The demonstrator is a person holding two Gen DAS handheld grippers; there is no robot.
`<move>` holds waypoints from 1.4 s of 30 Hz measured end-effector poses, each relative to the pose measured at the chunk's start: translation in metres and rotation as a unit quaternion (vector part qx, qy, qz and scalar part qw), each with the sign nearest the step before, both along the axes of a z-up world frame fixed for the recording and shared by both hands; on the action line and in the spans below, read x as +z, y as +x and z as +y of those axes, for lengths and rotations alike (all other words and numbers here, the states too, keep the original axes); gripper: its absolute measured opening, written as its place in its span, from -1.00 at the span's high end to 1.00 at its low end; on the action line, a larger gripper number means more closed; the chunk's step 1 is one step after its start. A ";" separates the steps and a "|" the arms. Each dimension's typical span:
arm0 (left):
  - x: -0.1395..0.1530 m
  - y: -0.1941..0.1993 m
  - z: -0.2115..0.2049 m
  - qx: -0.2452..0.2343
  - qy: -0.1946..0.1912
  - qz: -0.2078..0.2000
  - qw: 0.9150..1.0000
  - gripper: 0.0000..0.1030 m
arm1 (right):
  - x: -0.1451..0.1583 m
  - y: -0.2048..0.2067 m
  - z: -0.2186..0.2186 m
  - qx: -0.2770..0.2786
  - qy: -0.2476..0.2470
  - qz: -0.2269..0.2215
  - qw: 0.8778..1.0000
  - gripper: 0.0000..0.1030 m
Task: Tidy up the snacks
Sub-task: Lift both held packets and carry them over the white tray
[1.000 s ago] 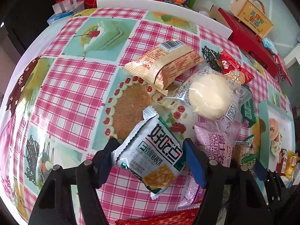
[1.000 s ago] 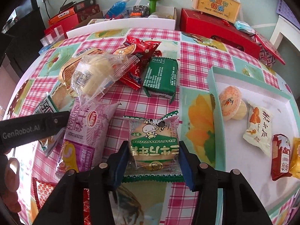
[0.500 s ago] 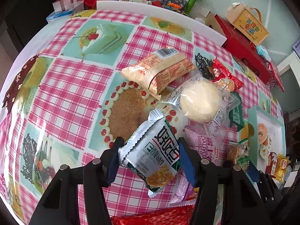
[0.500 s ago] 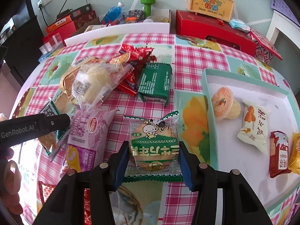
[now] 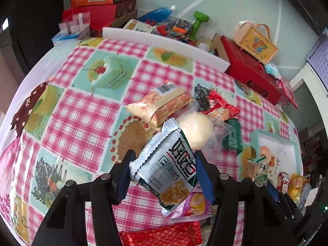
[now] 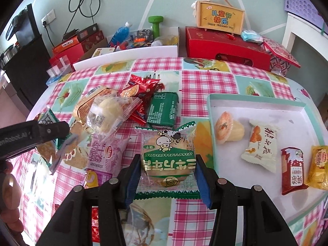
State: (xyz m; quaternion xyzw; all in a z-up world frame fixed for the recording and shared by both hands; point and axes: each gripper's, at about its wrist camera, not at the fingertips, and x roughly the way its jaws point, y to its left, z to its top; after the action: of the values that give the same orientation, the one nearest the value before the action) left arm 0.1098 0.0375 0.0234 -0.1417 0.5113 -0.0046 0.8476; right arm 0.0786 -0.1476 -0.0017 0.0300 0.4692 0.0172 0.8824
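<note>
My left gripper is shut on a white and green snack packet, held tilted above the checked tablecloth. A clear packet with a green label and a round biscuit is pinched flat by my right gripper, just left of the mint tray. In that tray lie a jelly cup, a white packet, a red packet and a yellow one. Loose on the cloth are a wrapped bun, a green packet, a red packet, a pink packet and an orange-striped packet.
A white board runs along the table's far edge. Behind it stand red boxes, a wooden carry box, a green dumbbell and a blue bottle. A red wrapper lies at the near edge.
The left jaws closed on the white packet and lifted it off the cloth. The right gripper also rose with its biscuit packet, so more of the tray and back wall shows.
</note>
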 end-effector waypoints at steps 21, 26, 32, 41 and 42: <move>0.017 0.011 -0.119 -0.138 -0.004 -0.028 0.990 -0.15 | 0.025 -0.008 -0.153 -0.188 0.030 -0.034 0.981 -0.03; 0.022 0.018 -0.159 -0.175 0.000 -0.033 0.984 -0.15 | 0.019 -0.015 -0.188 -0.233 0.037 -0.031 0.971 -0.03; 0.023 0.027 -0.212 -0.222 0.014 -0.038 0.974 -0.15 | 0.017 -0.021 -0.213 -0.268 0.027 -0.038 0.962 -0.03; 0.011 0.040 -0.267 -0.255 0.018 -0.033 0.966 -0.15 | 0.012 -0.023 -0.232 -0.292 0.024 -0.041 0.955 -0.03; 0.009 0.042 -0.272 -0.259 0.018 -0.032 0.965 -0.15 | 0.011 -0.023 -0.233 -0.294 0.026 -0.040 0.955 -0.03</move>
State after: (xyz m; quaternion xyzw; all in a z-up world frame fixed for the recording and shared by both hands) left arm 0.1516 -0.2348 0.0324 0.0106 0.5035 -0.2191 0.8357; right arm 0.0555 -0.3806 0.0096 0.1886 0.4037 -0.2301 0.8652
